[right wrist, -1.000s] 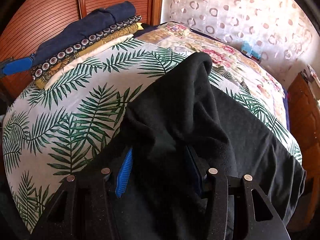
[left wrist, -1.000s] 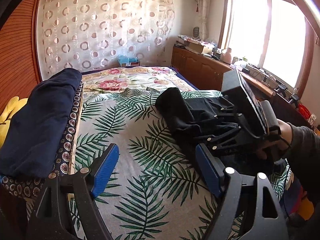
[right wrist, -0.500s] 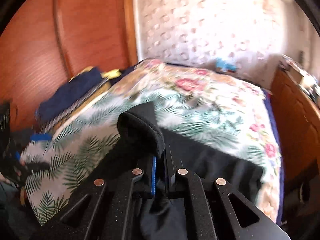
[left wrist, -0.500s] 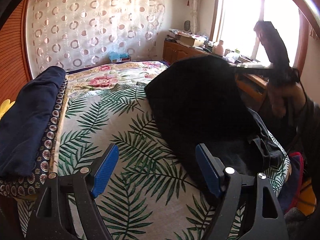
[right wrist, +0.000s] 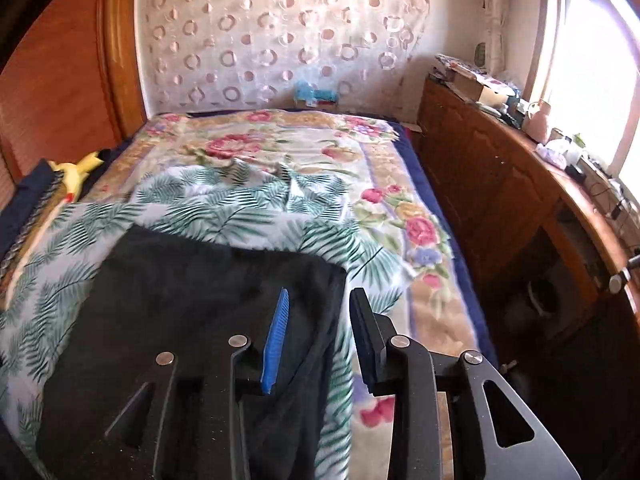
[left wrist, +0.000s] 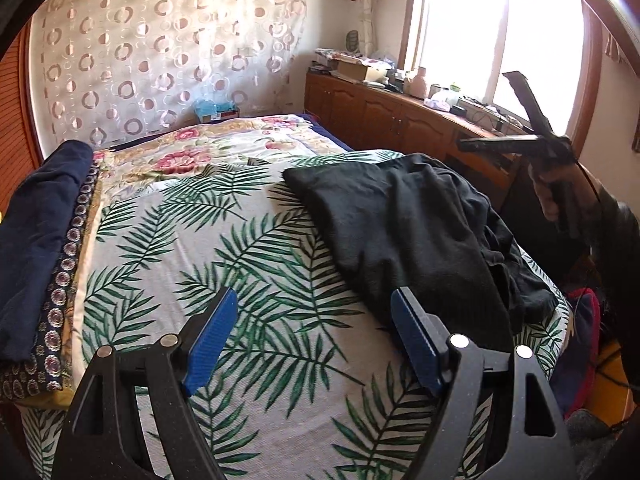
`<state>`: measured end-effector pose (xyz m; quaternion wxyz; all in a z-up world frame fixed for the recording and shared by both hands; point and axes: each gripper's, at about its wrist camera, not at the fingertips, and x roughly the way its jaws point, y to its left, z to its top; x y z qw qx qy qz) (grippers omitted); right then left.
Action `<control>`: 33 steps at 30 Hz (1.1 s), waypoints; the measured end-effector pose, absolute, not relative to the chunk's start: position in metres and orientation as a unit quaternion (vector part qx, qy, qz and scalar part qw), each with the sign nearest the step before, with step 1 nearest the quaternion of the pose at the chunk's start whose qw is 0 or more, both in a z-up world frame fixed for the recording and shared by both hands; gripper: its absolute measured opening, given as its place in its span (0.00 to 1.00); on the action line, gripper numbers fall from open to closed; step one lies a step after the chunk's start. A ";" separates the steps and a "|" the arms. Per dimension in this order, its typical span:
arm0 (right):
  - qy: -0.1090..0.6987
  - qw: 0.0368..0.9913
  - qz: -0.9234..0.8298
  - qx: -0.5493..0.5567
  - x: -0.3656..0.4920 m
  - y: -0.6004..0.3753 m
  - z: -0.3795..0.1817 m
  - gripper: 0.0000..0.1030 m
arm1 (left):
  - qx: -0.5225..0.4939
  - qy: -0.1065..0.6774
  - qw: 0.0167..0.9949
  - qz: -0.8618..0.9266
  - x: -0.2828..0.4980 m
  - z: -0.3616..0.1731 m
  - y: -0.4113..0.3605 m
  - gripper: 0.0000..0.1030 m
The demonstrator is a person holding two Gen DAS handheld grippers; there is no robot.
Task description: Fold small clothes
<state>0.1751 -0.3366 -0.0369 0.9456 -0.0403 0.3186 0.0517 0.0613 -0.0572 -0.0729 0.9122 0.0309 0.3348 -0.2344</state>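
A black garment (left wrist: 400,220) lies on the palm-leaf sheet (left wrist: 240,260), laid flat on its left side and bunched along the bed's right edge. My left gripper (left wrist: 314,296) stands open low over the sheet, empty, with its right finger (left wrist: 416,336) just short of the garment's near edge. My right gripper (right wrist: 320,294) hangs above the black garment (right wrist: 200,288). Its jaws are opening and nothing is between them. In the left wrist view a person's hand (left wrist: 554,192) holds that gripper up, to the right of the garment.
A stack of folded clothes (left wrist: 36,240), navy on top, lies along the bed's left side. A floral blanket (left wrist: 224,148) covers the far end. A cluttered wooden cabinet (left wrist: 400,120) runs under the window on the right. Red and blue items (left wrist: 580,320) lie by the bed's right edge.
The right gripper shut on a fold of the black garment, lifted it, then let go. The garment now lies flat. The right gripper has risen and swung right; the left stayed open.
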 end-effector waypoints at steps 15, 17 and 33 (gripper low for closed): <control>0.338 0.921 0.188 -0.048 0.071 -0.325 -0.085 0.57 | 0.047 0.340 0.901 -0.264 0.055 -0.078 -0.095 0.77; 0.343 0.917 0.197 -0.053 0.071 -0.327 -0.087 0.57 | 0.046 0.342 0.900 -0.267 0.054 -0.079 -0.097 0.77; 0.327 0.923 0.187 -0.075 0.016 -0.392 -0.052 0.10 | 0.054 0.357 0.884 -0.295 0.046 -0.093 -0.118 0.77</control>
